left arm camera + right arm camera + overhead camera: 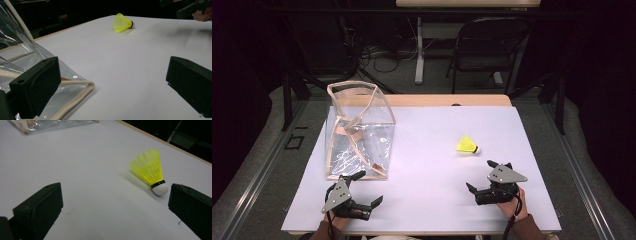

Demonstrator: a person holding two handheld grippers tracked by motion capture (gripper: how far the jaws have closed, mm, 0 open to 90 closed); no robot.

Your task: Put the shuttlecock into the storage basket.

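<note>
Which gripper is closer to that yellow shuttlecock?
The right gripper: it sits open just short of the shuttlecock. The left gripper is open far across the table, beside the clear bag.

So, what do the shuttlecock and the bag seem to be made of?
Shuttlecock: the yellow skirt looks like thin moulded plastic, translucent and ribbed; the white tip is matt, perhaps foam or cork. Bag: clear, glossy plastic film that shows glare and creases, edged with what looks like beige fabric tape.

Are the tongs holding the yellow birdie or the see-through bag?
Neither. Both the left tongs and the right tongs are open and empty. The shuttlecock lies loose on the table, and the clear bag stands untouched.
</note>
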